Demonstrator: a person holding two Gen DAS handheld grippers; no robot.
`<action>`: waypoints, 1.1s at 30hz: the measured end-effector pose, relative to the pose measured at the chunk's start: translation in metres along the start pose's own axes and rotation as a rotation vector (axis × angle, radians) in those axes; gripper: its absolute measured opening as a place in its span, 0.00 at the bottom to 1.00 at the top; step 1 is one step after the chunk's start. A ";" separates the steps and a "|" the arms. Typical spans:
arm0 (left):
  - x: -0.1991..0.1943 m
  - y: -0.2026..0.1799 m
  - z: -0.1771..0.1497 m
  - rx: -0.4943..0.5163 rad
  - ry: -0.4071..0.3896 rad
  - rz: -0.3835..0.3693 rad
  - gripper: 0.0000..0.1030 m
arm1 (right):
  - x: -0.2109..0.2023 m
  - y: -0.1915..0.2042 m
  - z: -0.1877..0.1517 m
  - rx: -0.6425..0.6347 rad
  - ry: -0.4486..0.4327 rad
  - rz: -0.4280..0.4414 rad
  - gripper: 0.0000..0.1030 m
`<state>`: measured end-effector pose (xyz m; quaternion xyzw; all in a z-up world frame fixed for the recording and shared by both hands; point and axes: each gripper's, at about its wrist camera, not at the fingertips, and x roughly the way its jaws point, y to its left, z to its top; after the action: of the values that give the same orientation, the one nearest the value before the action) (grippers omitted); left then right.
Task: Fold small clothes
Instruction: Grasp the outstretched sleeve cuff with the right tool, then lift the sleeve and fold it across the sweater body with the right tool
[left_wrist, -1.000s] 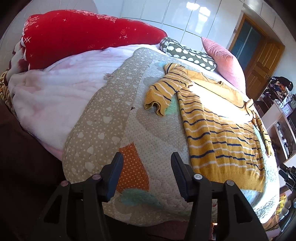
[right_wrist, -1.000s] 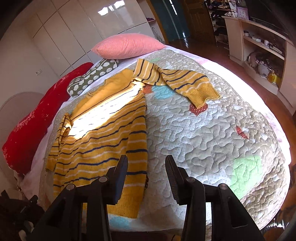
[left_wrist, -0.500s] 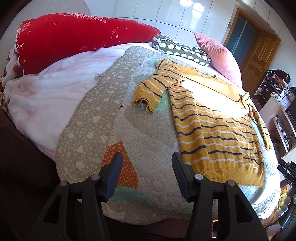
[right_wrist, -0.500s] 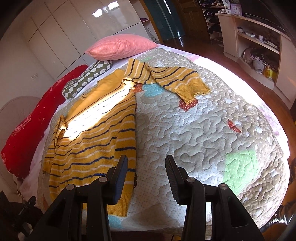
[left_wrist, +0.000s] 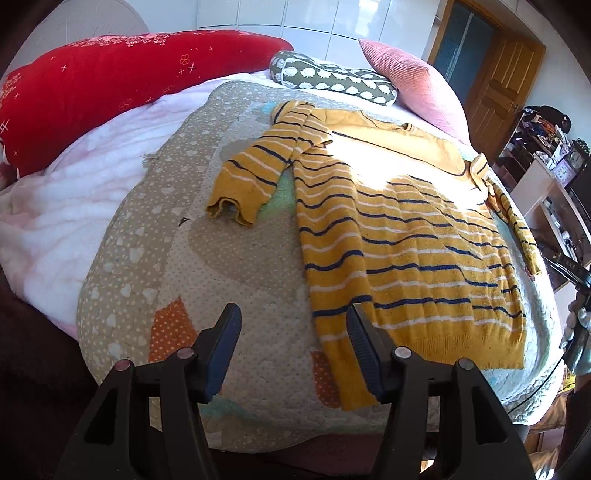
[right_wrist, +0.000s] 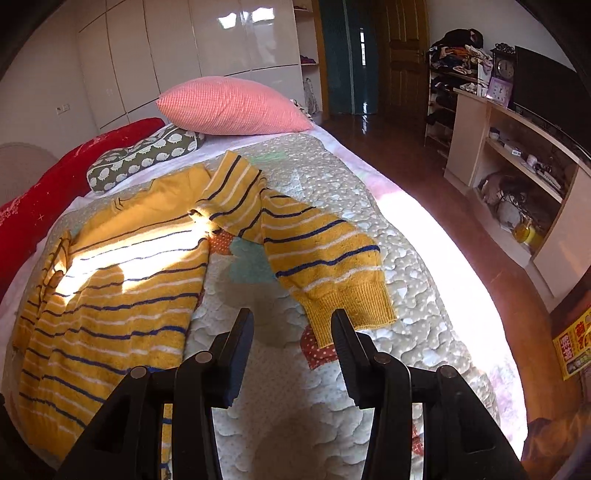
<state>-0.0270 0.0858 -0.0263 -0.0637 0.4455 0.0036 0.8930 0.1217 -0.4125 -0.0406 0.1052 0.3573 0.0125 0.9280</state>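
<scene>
A yellow sweater (left_wrist: 399, 236) with navy and white stripes lies flat on the quilted bedspread (left_wrist: 147, 229), both sleeves spread out. My left gripper (left_wrist: 291, 310) hovers over the near edge of the bed. Its jaws are opening with nothing between them, and its right finger (left_wrist: 360, 343) stands over the sweater's lower left hem corner. In the right wrist view the sweater's body (right_wrist: 122, 280) lies to the left, and one sleeve (right_wrist: 325, 266) reaches toward me. My right gripper (right_wrist: 291, 314) is open and empty, its right finger beside the ribbed cuff (right_wrist: 351, 306).
A red blanket (left_wrist: 110, 81), a grey patterned cushion (left_wrist: 332, 77) and a pink pillow (left_wrist: 410, 85) line the far side of the bed. White fleece (left_wrist: 74, 192) covers the left part. A wooden shelf unit (right_wrist: 517, 158) stands across the floor on the right.
Both grippers have slid sideways over the bed. The left now reaches the sweater's hem corner and its jaws stand slightly wider. The right has come up beside the sleeve cuff.
</scene>
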 end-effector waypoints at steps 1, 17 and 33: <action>0.001 -0.005 0.000 0.013 0.002 0.002 0.57 | 0.008 0.000 0.000 -0.020 0.017 -0.001 0.46; 0.015 -0.001 -0.005 -0.014 0.038 -0.024 0.57 | 0.009 -0.003 0.042 0.044 0.079 0.166 0.05; 0.013 0.048 -0.013 -0.106 0.021 -0.056 0.57 | 0.065 0.248 0.165 0.035 0.195 0.557 0.05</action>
<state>-0.0320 0.1314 -0.0497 -0.1234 0.4520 0.0013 0.8834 0.2927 -0.1942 0.0869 0.2135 0.4021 0.2704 0.8483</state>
